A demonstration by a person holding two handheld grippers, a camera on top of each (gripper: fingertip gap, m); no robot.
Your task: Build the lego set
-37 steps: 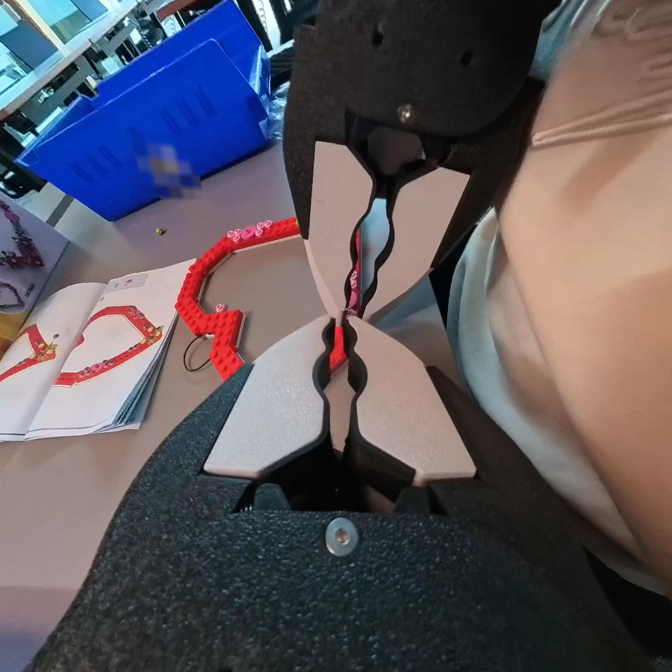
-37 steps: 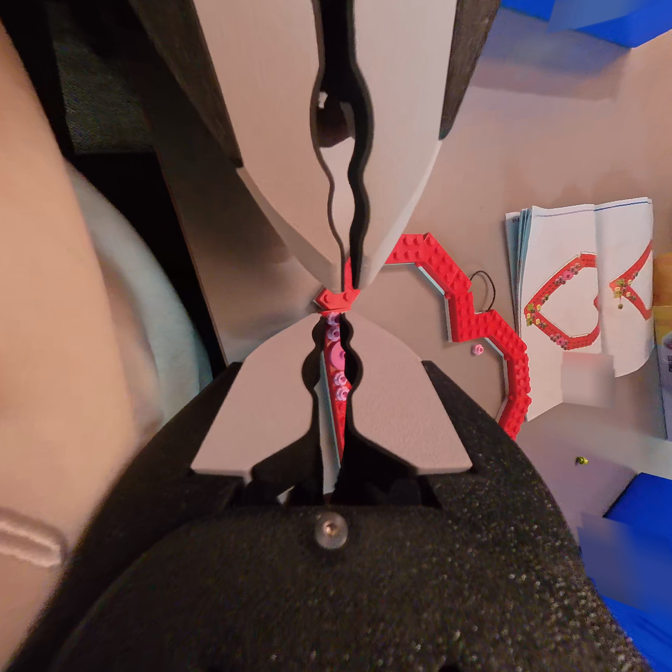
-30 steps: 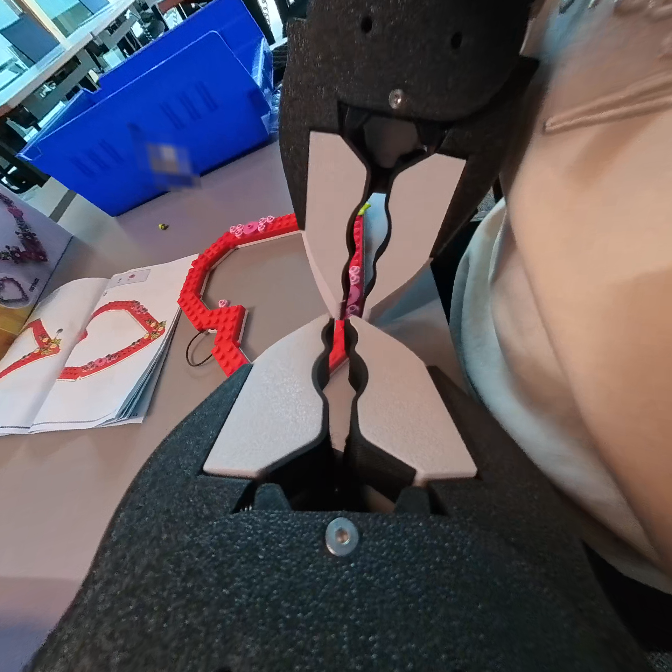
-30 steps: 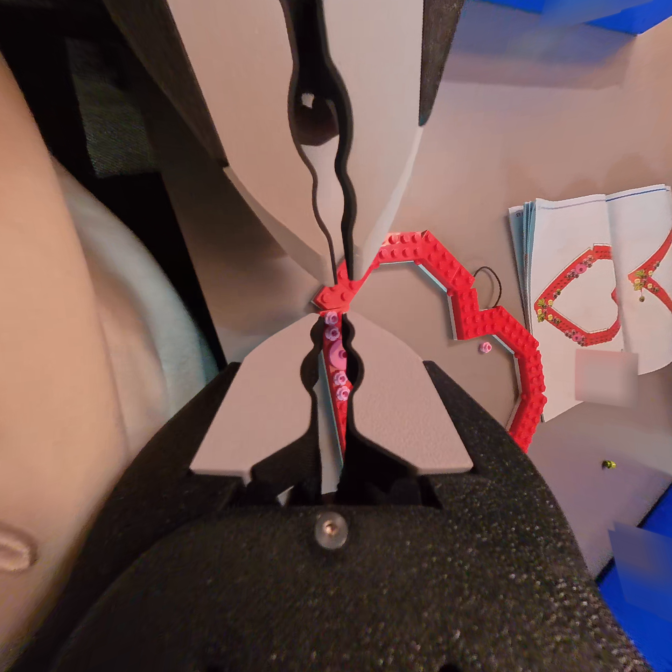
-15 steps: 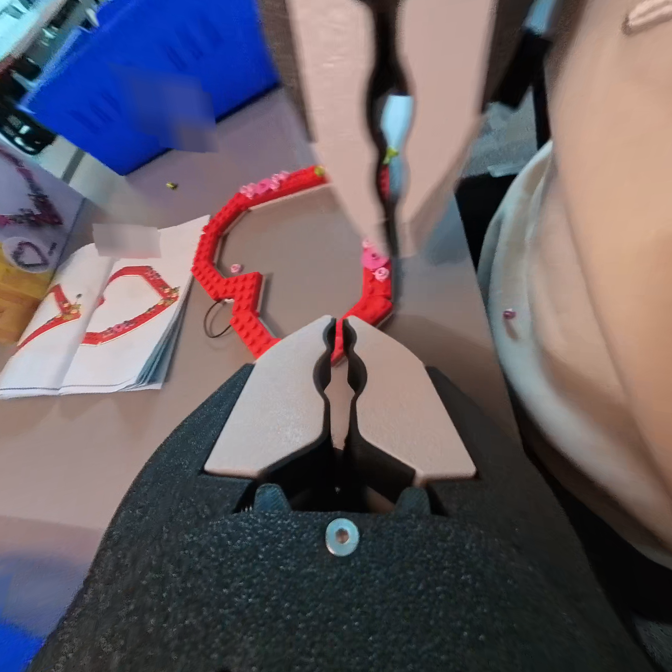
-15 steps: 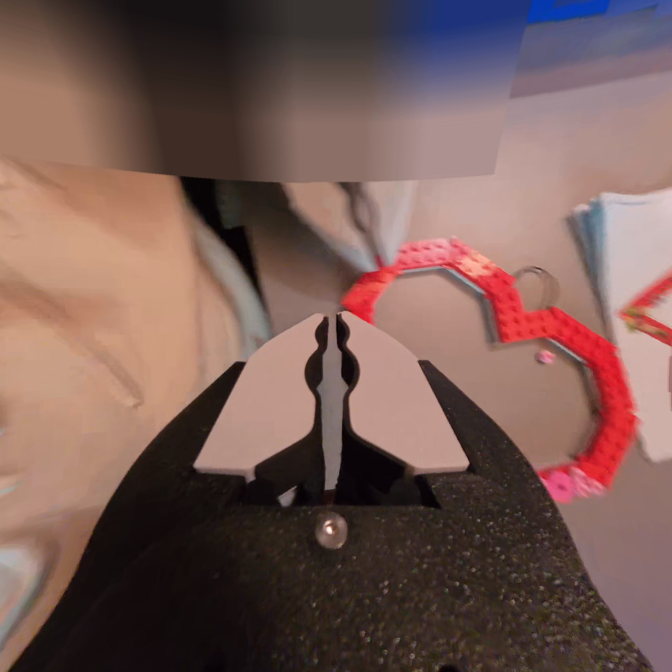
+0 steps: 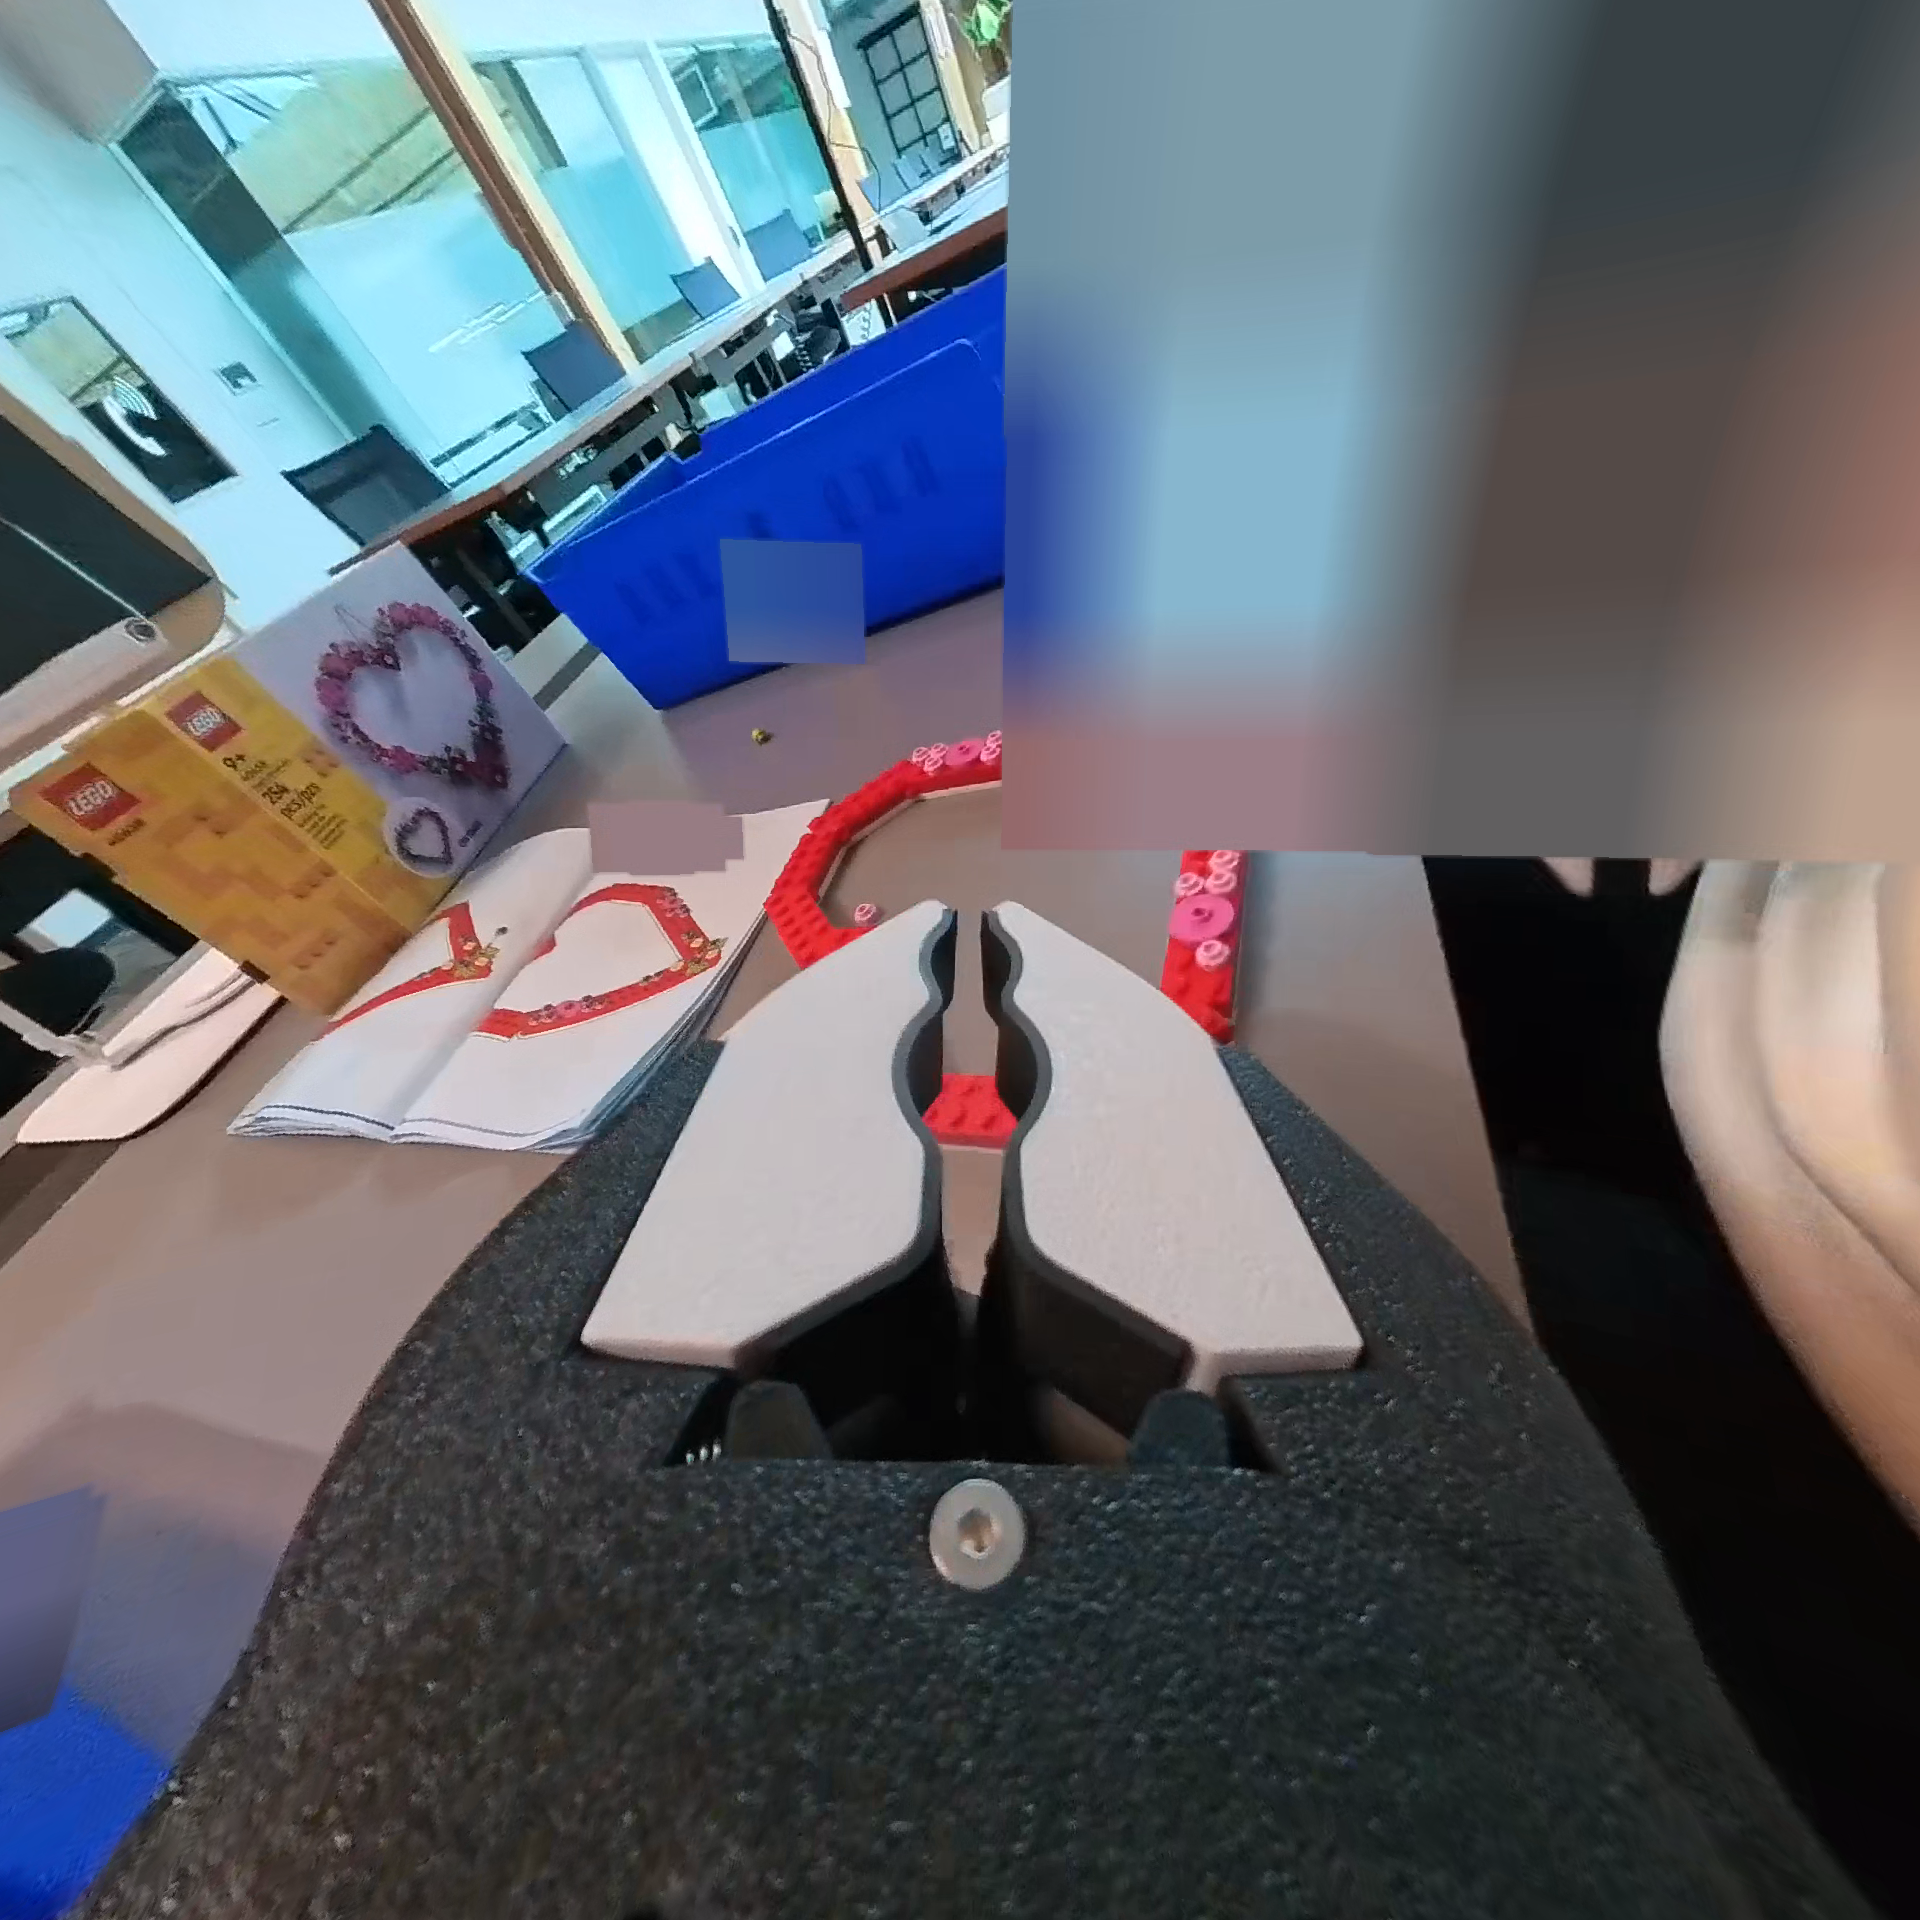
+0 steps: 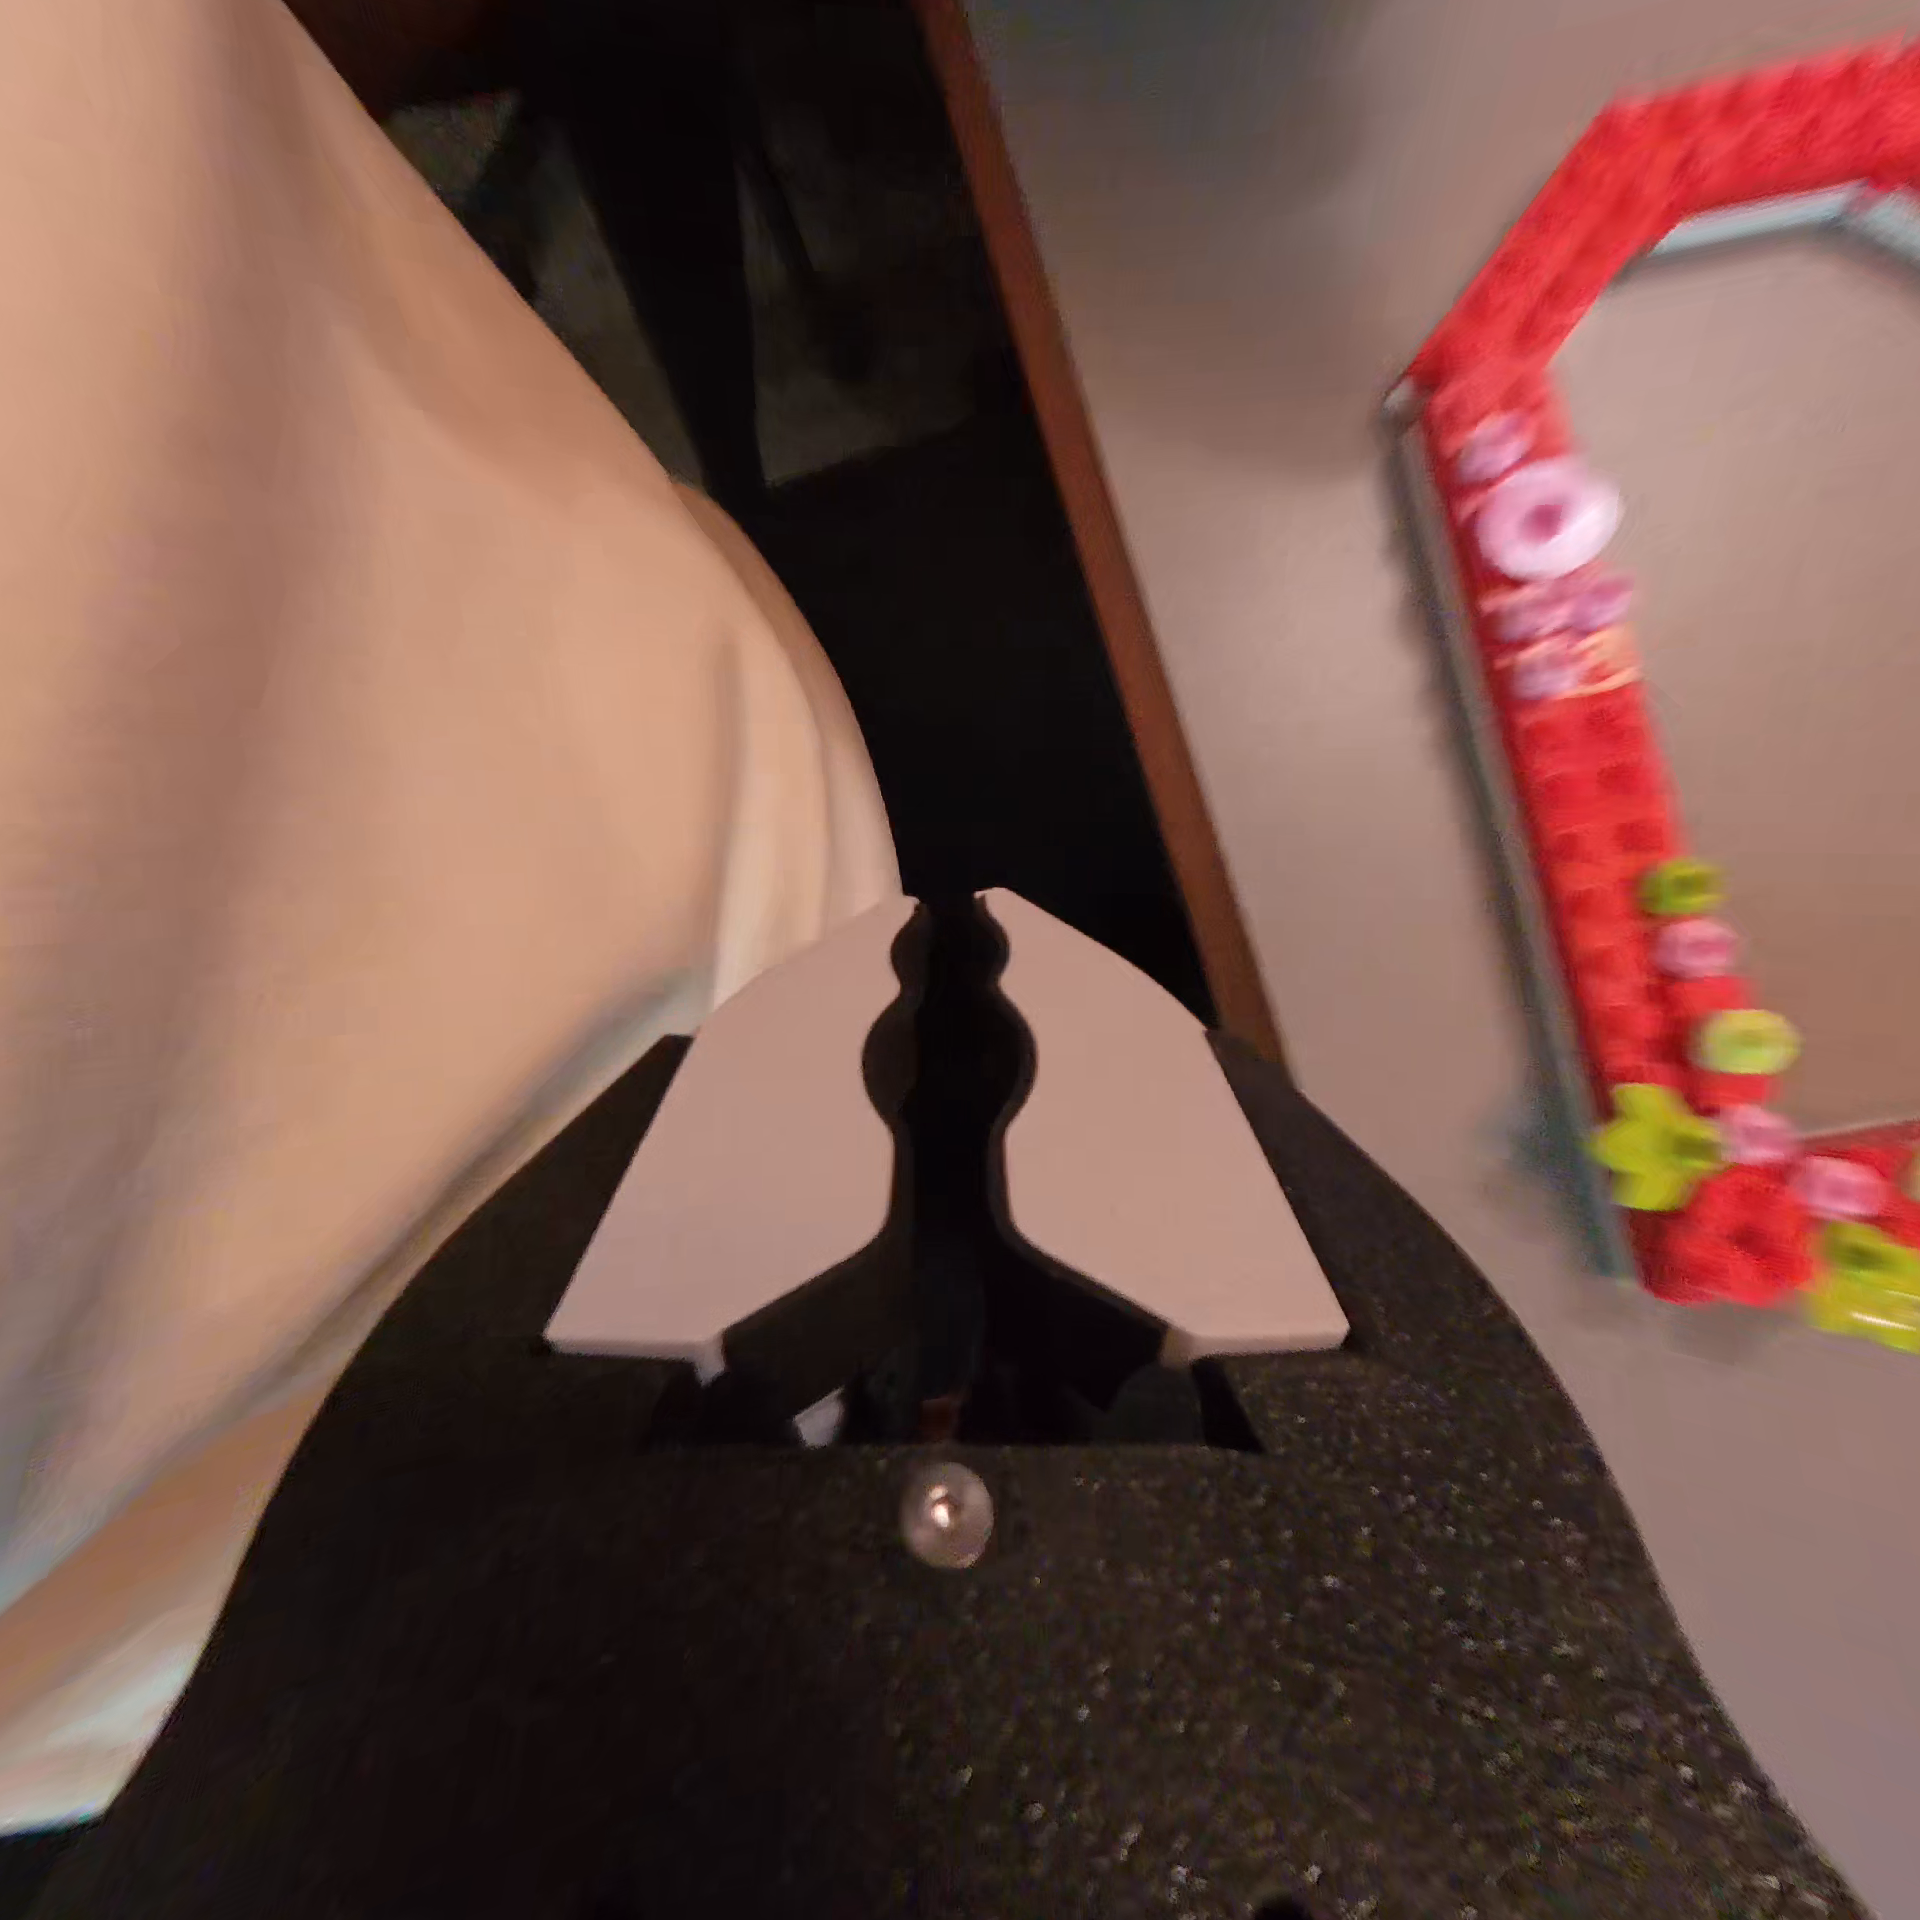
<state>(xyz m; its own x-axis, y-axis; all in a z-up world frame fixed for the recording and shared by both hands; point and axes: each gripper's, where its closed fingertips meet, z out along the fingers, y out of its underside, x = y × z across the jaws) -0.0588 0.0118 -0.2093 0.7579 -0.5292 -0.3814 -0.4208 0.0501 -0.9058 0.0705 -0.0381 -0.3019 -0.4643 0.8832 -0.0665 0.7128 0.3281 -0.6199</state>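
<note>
The red heart-shaped lego frame lies flat on the grey table, with pink flower studs on its right arm. My left gripper hovers low over the frame's near corner, which shows red through the slit between the fingers. Its jaws are closed to a thin slit and grip nothing. In the right wrist view the frame is blurred at the right, with pink and lime-green pieces. My right gripper is shut to a thin slit and empty. It sits left of the frame, past the table edge.
An open instruction booklet lies left of the frame, with the yellow and lilac set box behind it. A blue bin stands at the back. A tiny yellow piece lies near it. A person's beige clothing fills the left. My hands' fingertips stand some 15 cm from each other.
Both grippers held the frame's corner a second ago. The right one pulled off toward the person. The left no longer grips the frame, which now lies flat beneath it.
</note>
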